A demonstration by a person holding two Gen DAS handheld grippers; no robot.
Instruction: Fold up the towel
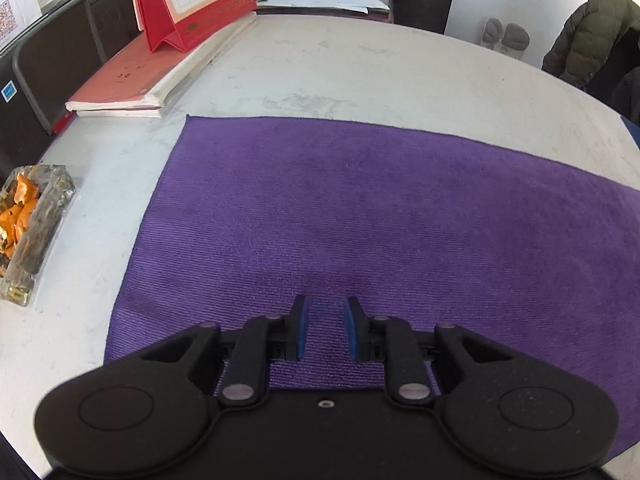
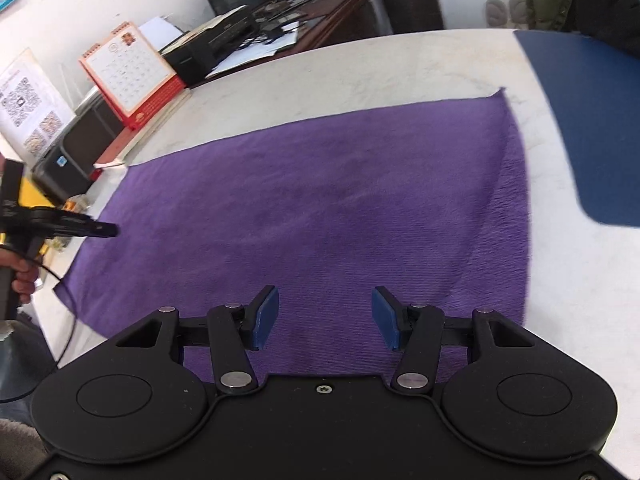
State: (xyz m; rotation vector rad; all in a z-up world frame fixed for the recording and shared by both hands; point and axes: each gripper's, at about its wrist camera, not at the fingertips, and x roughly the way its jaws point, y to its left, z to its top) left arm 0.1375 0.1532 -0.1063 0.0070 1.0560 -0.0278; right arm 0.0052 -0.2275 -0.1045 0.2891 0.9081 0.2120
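Towel (image 1: 360, 216) lies spread flat on the surface (image 1: 360, 64), one layer as far as I can see, purple. Right side has a diagonal crease (image 2: 492, 216) running from the far right corner toward the near edge; could be a lifted flap or just a ridge, can't tell. Near edge is hidden under both tools.

Left gripper (image 1: 327, 328) hovers over the near left part of the towel, fingers a narrow gap apart, nothing between them. Right gripper (image 2: 325, 316) sits over the near right part, spread wide, also empty. Right view is motion-blurred, so that side is less certain.

A flat towel fits either a fold about to be made or one laid back out; can't say which.

Risks as I judge them:
- Thin cloth flat on a hard surface: fingers may slide over it and pinch nothing, or grab a bunch instead of the edge.
- Uneven grip left vs right skews the fold line.
- The right-side crease gets folded in and leaves a lump.
- Dragging the cloth instead of lifting shifts the whole towel toward the ashtray (image 1: 28, 232) with peel, the book (image 1: 132, 84) and the calendar (image 1: 192, 4) on the left.
- Blue mat (image 2: 592, 120) sits close to the right edge; towel could overlap it.
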